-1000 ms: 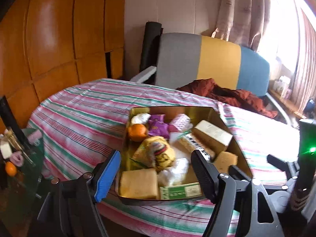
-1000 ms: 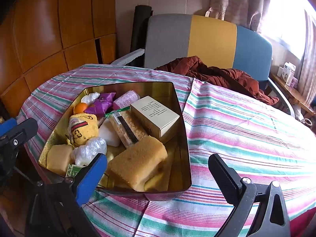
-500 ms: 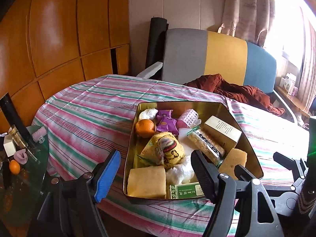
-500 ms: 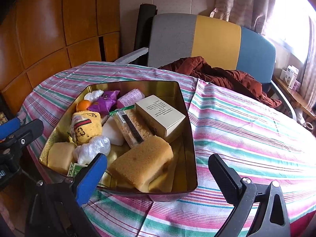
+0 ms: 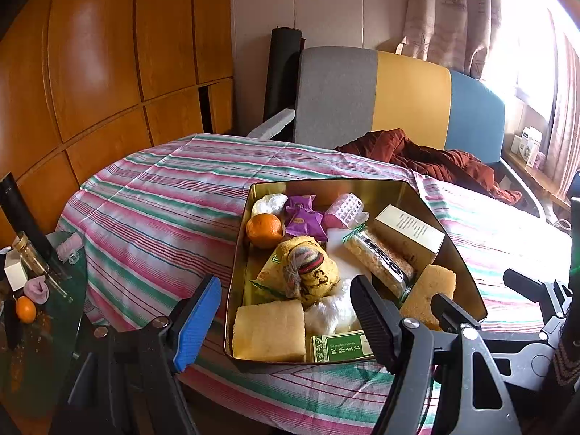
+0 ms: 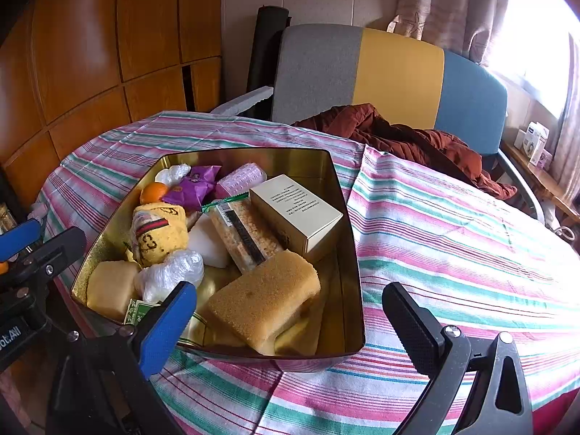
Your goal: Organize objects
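A gold metal tin (image 5: 467, 279) (image 6: 348, 217) sits on the striped tablecloth, packed with several items: an orange (image 5: 264, 230), purple packets (image 5: 302, 214), a pink roller (image 5: 344, 210), a cream box (image 6: 295, 214), a cereal bar (image 6: 246, 235), a yellow pouch (image 5: 308, 275), sponges (image 6: 264, 301) (image 5: 270, 330) and a green box (image 5: 340, 344). My left gripper (image 5: 286, 317) hovers open at the tin's near edge. My right gripper (image 6: 290, 315) is open too, spanning the tin's near right corner. Neither holds anything.
A grey, yellow and blue chair (image 6: 398, 76) with a rust-red garment (image 6: 398, 137) stands behind the table. Wooden panels (image 5: 108, 72) line the left wall. A glass side table (image 5: 43, 290) at the left holds a jar, a small orange and clutter.
Both grippers have drawn slightly closer and higher over the tin, which looks larger and more centred. Jaws stayed open. The tin's contents have not moved.
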{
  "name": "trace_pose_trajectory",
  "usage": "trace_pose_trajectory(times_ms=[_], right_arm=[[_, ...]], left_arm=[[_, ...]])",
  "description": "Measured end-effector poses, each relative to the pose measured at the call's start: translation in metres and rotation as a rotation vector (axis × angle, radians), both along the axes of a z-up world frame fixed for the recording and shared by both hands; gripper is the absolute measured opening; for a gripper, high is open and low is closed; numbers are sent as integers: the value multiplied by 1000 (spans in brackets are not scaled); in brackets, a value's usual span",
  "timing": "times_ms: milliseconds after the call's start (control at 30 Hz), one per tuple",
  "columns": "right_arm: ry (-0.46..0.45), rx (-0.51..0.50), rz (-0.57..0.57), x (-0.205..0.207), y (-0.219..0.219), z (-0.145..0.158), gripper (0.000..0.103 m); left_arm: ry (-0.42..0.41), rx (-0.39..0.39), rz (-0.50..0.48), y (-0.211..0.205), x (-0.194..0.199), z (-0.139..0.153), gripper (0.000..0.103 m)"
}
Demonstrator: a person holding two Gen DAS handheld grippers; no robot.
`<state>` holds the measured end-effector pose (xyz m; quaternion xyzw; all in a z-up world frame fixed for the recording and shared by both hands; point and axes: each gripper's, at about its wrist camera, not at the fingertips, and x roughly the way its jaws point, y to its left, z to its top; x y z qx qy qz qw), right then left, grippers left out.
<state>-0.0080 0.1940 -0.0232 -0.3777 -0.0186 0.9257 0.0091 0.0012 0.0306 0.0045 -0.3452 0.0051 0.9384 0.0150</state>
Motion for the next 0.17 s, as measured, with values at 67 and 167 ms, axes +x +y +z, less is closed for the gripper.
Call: trace_pose_trajectory(times_ms=[67,167], right_arm=[[1,0,0,0,0,0,103],[4,-4,-2,0,1,0,103]], left_arm=[[6,5,-2,-1,0,0,75],[7,2,0,-1,0,0,75]])
